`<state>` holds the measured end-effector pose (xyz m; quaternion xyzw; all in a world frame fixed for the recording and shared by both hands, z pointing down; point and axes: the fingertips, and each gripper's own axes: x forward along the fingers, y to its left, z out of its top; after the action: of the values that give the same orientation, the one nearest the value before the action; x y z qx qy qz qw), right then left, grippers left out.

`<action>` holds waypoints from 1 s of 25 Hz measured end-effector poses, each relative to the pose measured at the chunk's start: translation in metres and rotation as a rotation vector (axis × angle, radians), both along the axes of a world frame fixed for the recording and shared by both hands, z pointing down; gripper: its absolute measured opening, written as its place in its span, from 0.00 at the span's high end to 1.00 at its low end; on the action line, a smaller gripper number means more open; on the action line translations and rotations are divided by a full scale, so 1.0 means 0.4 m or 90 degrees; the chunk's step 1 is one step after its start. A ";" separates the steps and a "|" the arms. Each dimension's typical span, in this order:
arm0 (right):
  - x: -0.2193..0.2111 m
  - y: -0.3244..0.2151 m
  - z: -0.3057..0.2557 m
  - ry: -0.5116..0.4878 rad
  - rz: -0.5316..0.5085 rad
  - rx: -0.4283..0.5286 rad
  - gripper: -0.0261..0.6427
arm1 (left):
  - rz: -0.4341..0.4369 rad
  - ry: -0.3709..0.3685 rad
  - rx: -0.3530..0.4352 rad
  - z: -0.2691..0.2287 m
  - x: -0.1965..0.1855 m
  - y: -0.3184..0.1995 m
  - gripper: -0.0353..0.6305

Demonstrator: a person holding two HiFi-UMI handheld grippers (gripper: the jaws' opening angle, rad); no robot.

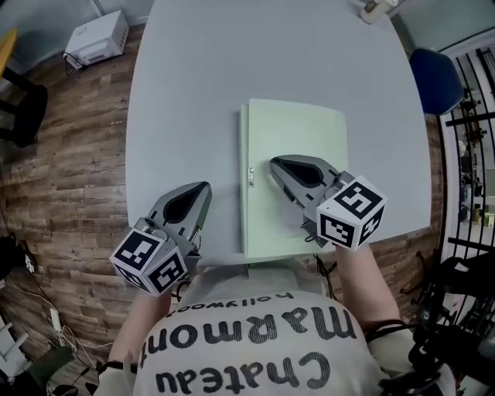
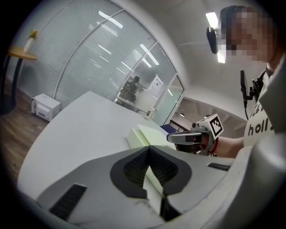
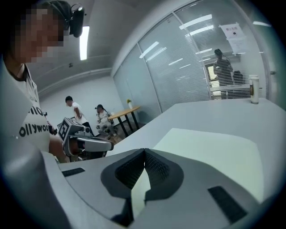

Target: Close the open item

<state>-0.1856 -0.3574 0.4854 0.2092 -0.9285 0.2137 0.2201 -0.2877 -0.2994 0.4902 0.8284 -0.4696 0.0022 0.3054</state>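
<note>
Here's the pale green folder point(image 1: 298, 155) lying flat on the grey table point(image 1: 201, 77), towards the near edge, cover down, looking closed from the head view; a small label sits on its left edge, too small to read; the right gripper point(image 1: 277, 164) is over the folder's near half, jaws brought together at the tips with nothing between them, and its own view confirms that, tips point(image 3: 144, 151) meeting with only the green cover point(image 3: 210, 147) showing beyond; whether it presses on the cover or hovers just above, I cannot tell; the left gripper point(image 1: 203, 189) sits to the left of the folder, apart from it, above bare table at the near edge, jaws likewise together and empty point(image 2: 148, 148); from there the folder point(image 2: 143, 134) shows as a thick slab, with the other gripper point(image 2: 172, 138) above it; the folder's near right corner is hidden behind the marker cube; at the far edge a cup point(image 1: 375, 9) is cut off by the frame; a white box point(image 1: 97, 36) sits on the floor.
</note>
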 end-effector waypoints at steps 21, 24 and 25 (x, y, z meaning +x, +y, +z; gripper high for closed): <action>-0.050 0.062 0.133 0.308 -0.165 0.063 0.96 | 0.019 0.015 0.003 0.003 -0.021 0.013 0.95; -0.054 0.062 0.142 0.352 -0.204 0.073 0.96 | 0.014 0.016 0.010 -0.004 -0.025 0.008 0.95; -0.055 0.063 0.147 0.367 -0.212 0.067 0.96 | 0.012 0.016 0.012 -0.006 -0.026 0.007 0.95</action>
<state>-0.2077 -0.3323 0.5442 0.1177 -0.8590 0.0587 0.4948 -0.2982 -0.2965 0.4878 0.8356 -0.4579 -0.0099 0.3033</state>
